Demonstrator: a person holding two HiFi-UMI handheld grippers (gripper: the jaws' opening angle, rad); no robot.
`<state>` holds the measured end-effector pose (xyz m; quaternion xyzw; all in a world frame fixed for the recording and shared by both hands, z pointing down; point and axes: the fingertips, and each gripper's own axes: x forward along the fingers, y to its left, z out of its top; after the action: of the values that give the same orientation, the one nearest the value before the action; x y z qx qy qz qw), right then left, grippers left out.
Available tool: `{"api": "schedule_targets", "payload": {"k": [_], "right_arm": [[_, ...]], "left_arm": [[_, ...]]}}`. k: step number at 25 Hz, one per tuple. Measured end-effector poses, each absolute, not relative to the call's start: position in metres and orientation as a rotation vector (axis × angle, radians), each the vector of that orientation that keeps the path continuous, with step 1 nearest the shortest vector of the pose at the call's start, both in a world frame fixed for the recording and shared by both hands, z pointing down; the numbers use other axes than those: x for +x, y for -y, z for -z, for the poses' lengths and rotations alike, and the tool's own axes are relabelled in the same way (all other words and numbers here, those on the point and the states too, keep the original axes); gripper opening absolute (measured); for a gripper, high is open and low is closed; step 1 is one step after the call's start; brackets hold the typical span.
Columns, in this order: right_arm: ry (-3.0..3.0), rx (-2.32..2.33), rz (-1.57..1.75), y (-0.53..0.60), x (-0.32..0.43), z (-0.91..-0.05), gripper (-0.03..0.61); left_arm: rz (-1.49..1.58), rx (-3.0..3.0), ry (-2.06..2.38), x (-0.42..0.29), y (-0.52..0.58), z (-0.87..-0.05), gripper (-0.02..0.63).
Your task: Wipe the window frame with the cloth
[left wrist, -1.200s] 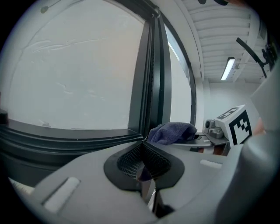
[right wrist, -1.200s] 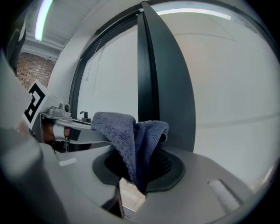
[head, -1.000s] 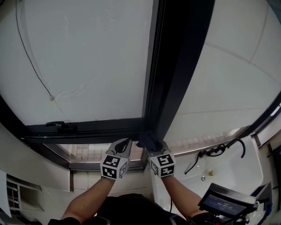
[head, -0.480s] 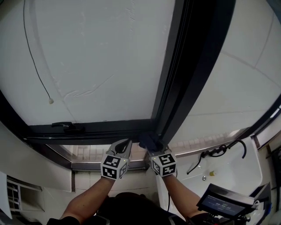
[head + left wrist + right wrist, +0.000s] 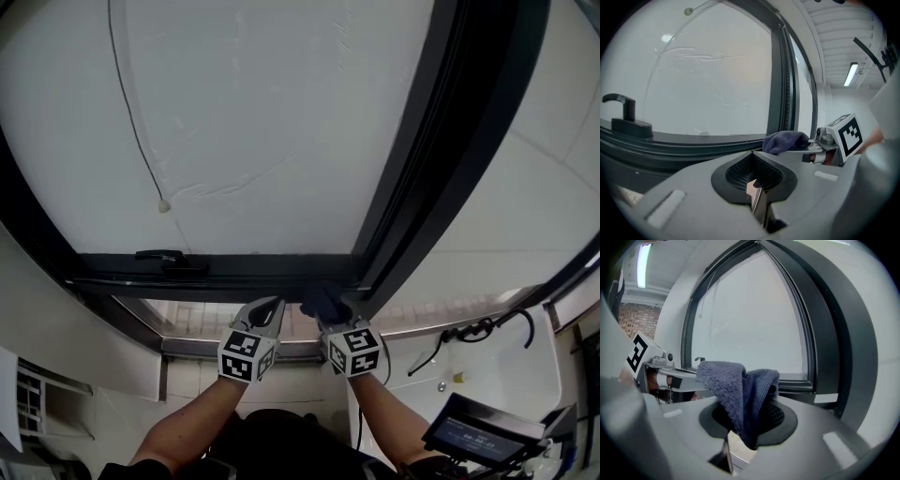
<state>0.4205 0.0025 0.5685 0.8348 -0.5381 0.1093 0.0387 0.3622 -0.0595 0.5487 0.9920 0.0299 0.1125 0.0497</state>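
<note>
Right claw (image 5: 328,317): clamped on dark blue cloth (image 5: 736,390), at the window frame (image 5: 234,267) lower corner. Left claw (image 5: 267,309): closed, empty, just beside.

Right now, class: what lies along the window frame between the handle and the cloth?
Only bare frame: the head view shows its dark bottom stretch clear from the handle to the cloth held in the right gripper.

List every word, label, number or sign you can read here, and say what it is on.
No text here can be read.
Screen, lower right of the head view: pale lines of print, too small and blurred to read.
Marker cubes: black-and-white square patterns only, no letters or numbers.
</note>
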Motion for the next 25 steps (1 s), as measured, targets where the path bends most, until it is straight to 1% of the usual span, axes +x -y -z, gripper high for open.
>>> {"api": "schedule_targets", "payload": {"k": [25], "right_arm": [[1.796,2.46,-0.39,0.08,0.362,-0.57,0.104]], "left_arm": [[-0.346,2.993,0.153,0.283,0.14,-0.549,-0.008]]}}
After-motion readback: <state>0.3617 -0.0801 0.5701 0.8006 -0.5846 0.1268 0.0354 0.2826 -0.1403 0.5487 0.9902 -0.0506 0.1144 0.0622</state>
